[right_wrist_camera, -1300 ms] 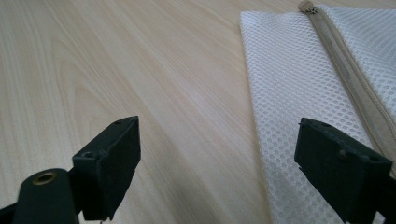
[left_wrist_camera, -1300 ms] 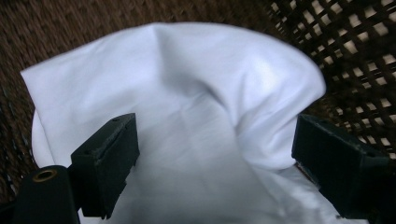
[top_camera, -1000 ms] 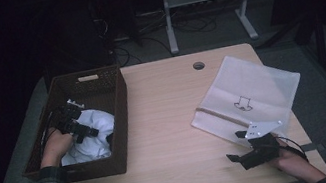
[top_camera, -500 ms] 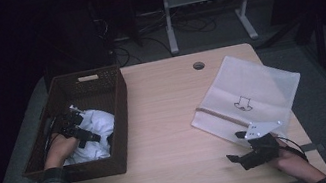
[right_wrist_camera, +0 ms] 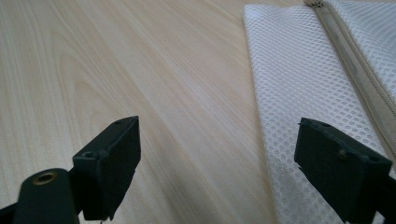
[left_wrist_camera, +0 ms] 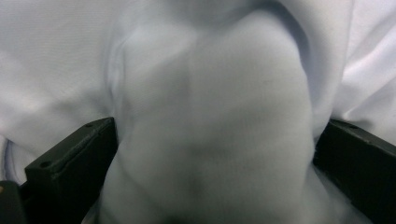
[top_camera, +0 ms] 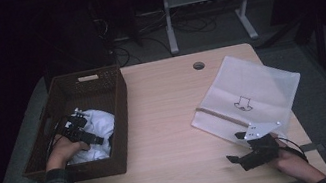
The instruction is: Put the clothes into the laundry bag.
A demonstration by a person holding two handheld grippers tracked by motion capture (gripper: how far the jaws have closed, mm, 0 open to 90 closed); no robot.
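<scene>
Left gripper is reaching into the brown wicker basket at the worktop's left, its released jaws, just opened wider, straddling the white cloth. Right gripper is resting unclenched beside the mesh bag.

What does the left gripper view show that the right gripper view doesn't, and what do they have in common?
Left gripper view: crumpled white cloth bulging between that gripper's wide-apart jaws; its jaws have just been opening, and whether the pads press on the cloth I cannot tell.

Right gripper view: the light wooden table and a white mesh zip bag with a beige zipper, lying flat; nothing sits between those jaws.

Both: two black jaws rising from the bottom, set apart.
</scene>
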